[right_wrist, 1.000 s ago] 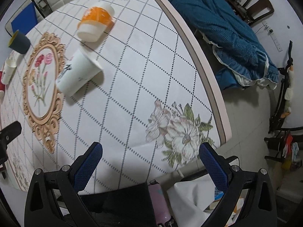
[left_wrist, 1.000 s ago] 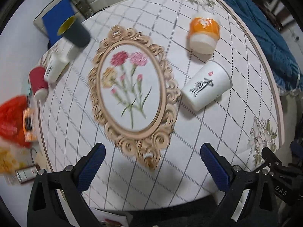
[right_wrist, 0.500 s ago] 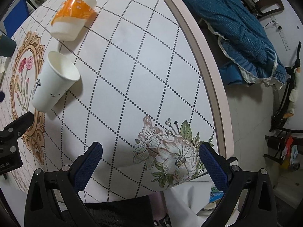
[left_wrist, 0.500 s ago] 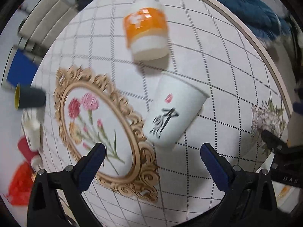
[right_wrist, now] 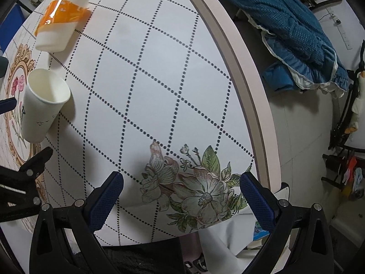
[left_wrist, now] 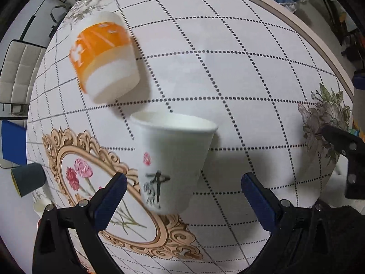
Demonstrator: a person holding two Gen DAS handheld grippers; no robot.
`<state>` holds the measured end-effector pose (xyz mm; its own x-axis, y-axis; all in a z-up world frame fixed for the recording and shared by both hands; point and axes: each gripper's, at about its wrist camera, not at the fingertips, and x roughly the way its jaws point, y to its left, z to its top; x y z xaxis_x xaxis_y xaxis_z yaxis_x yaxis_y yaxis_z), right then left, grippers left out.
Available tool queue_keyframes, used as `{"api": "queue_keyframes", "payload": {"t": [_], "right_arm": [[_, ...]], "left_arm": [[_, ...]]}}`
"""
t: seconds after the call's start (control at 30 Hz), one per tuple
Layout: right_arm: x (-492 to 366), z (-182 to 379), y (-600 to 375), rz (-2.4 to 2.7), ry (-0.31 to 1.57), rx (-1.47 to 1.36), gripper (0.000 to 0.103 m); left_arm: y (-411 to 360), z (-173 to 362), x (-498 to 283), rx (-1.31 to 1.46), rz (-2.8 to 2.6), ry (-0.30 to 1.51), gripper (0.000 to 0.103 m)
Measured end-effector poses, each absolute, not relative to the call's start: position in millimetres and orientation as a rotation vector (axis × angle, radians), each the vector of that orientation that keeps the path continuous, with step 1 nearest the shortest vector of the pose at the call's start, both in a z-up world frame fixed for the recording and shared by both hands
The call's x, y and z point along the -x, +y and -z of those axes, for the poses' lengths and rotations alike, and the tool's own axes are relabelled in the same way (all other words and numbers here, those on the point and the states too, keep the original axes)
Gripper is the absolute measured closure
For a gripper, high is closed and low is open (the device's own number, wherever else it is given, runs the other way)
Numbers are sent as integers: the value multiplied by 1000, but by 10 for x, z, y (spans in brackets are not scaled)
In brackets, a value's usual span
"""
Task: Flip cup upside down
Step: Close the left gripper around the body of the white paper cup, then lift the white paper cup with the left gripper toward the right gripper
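A white paper cup (left_wrist: 173, 159) with black brush writing and a red mark stands upright on the table, mouth up. It also shows in the right wrist view (right_wrist: 43, 105) at the far left. My left gripper (left_wrist: 182, 196) is open, its blue pads on either side of the cup's base, apart from it. My right gripper (right_wrist: 182, 194) is open and empty over a printed flower near the table's edge. An orange and white cup (left_wrist: 102, 57) stands upside down just behind the white cup.
A dark cup with a yellow inside (left_wrist: 27, 179) lies at the left edge. The round table (right_wrist: 241, 73) has a pink rim; a blue quilt (right_wrist: 292, 29) lies beyond it. A gold oval frame print (left_wrist: 107, 205) lies under the left gripper.
My left gripper has moved forward and to the right, closing in until the white cup sits between its open fingers. My right gripper has crept forward slightly. The cups have not moved.
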<state>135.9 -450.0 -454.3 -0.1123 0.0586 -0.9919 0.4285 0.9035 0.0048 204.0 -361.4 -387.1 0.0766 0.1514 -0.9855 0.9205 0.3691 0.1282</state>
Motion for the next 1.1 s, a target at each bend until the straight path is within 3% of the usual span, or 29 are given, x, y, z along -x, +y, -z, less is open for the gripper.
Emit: {"api": "queue_keyframes", "payload": {"t": [0.17,0.23,0.33,0.37,0.67,1.1], "right_arm": [[-1361,4564,-4555,329,1671,-379,0],[-1363,4563,-4564,329,1672,-378,0],[-1372,4584,-4598,328,1674,-376,0],[-1366,4583,-4598,328,1674,-377,0],[-1379,4573,-4486,313,1672,-373,0],[-1583,4434,-3977,226,1654,-368,0]], "left_arm": [[-3752,4013,-2159,-1056,775,1395,1],[-3830,4052,-2213,-1046,773,1403,7],[-3881,4121,-2326,-1011,763,1438,25],[-3874,4152,-2357,-996,755,1451,36],[-3826,4182,-2577,-863,661,1462,38],[-2593,4034,-2979,-507,433,1639,38]]}}
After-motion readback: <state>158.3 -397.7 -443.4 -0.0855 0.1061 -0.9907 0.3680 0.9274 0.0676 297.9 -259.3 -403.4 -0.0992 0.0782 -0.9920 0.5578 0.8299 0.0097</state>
